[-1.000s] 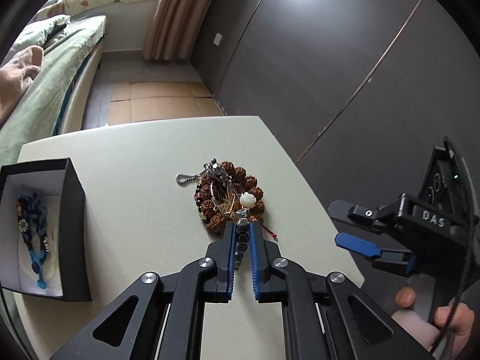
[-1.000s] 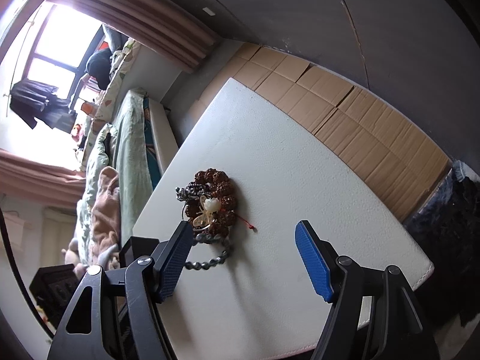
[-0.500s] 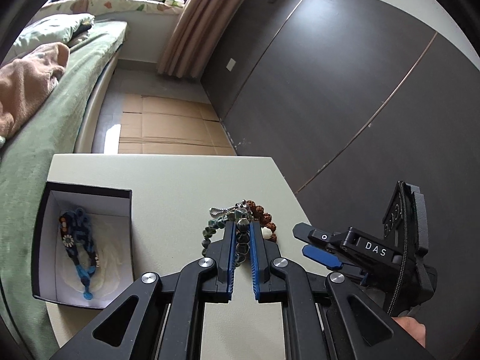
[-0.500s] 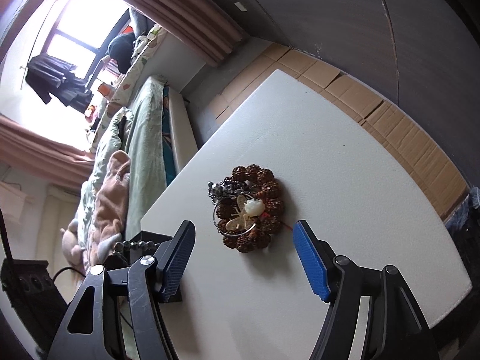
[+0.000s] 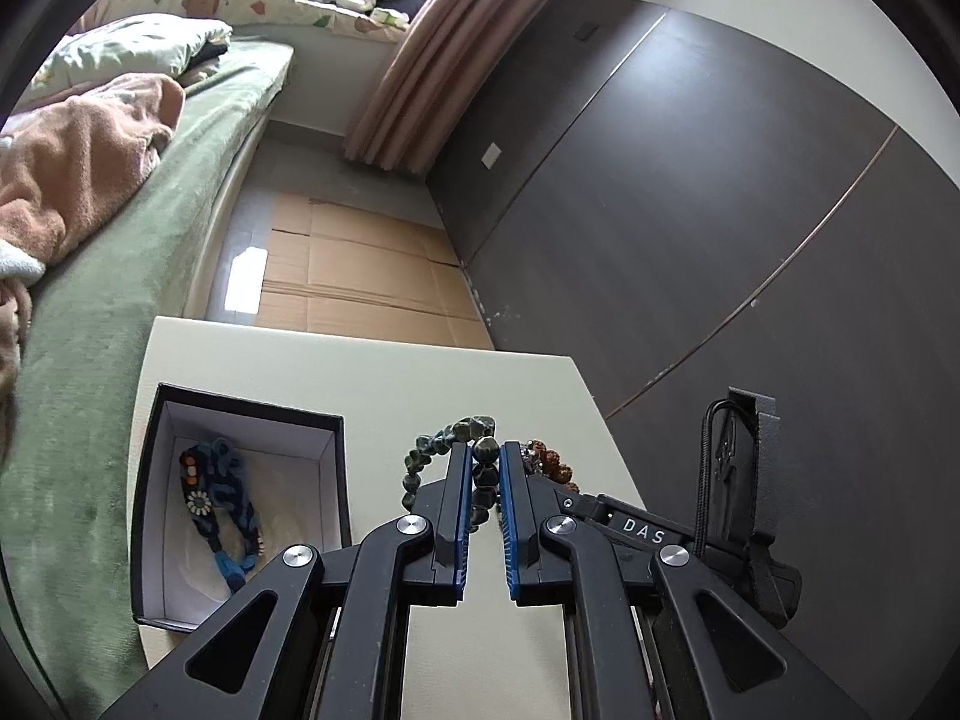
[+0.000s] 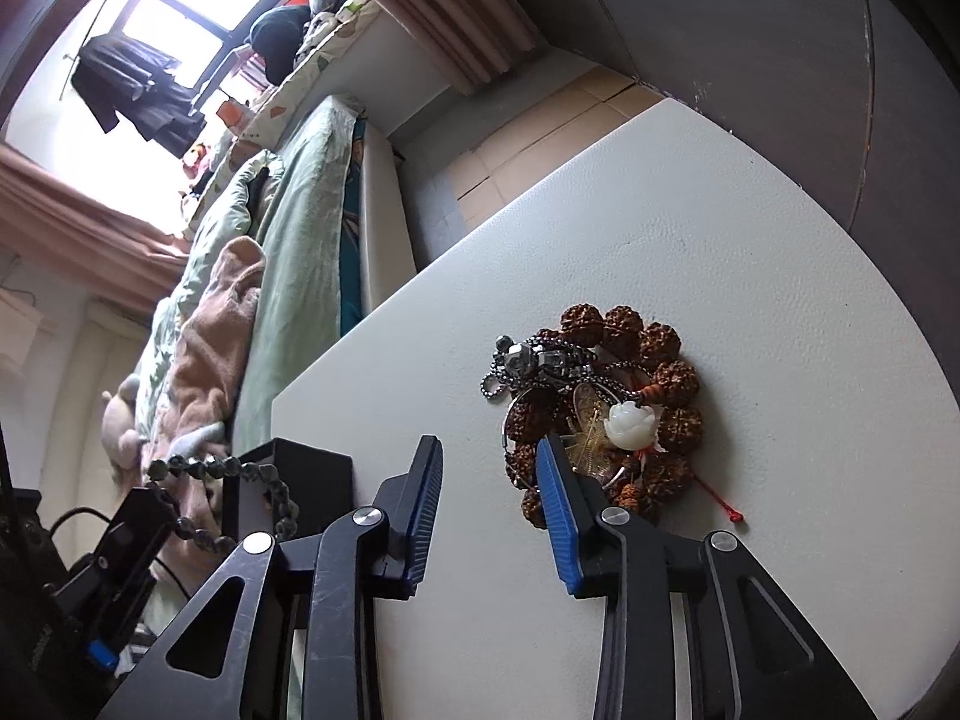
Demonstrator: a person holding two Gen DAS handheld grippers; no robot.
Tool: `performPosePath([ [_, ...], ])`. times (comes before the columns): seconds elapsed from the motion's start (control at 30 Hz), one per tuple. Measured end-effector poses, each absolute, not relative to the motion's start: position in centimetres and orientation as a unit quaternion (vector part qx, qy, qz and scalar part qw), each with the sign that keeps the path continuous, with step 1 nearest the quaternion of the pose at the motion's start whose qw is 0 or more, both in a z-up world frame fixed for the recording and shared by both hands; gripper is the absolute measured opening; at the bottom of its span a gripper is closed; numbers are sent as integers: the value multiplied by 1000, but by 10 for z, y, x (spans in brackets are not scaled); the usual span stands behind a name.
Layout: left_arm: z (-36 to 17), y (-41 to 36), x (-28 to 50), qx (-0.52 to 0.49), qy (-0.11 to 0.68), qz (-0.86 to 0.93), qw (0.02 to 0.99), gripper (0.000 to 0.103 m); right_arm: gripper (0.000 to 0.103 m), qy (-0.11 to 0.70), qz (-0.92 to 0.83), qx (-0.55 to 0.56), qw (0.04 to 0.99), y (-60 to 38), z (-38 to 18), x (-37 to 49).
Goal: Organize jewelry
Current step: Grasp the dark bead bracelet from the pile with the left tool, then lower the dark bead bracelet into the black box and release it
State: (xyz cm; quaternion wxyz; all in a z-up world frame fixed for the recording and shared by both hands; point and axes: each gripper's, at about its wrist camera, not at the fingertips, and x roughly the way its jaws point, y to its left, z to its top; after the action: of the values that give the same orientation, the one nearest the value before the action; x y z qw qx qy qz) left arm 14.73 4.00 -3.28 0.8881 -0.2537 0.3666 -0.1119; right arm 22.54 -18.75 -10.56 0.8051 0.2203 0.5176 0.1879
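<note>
Green bead bracelet (image 5: pixel 447 438) is pinched between the left gripper's (image 5: pixel 485 457) fingers.

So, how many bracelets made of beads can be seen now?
2. The dark stone bead bracelet hangs in the left tongs, beside the black box. The brown seed bead bracelet lies on the table under tangled chains, which may hide more.

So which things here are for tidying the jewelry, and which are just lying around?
For the job: grey bead bracelet held in the left gripper; black box with blue bracelet; jewelry pile; right gripper.

Just lying around: bed, curtain, floor cardboard.
</note>
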Motion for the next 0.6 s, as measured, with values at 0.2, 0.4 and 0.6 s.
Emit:
performPosePath([
  [0.2, -32, 44, 145, -256, 367, -112, 887, 9, 24, 513, 168, 162, 826, -170, -105, 227],
  [0.4, -33, 45, 143, -255, 368, -109, 887, 9, 7, 511, 148, 136, 836, -172, -106, 227],
  [0.6, -31, 47, 140, -259, 366, -107, 887, 9, 5, 508, 168, 184, 824, -190, -103, 227],
])
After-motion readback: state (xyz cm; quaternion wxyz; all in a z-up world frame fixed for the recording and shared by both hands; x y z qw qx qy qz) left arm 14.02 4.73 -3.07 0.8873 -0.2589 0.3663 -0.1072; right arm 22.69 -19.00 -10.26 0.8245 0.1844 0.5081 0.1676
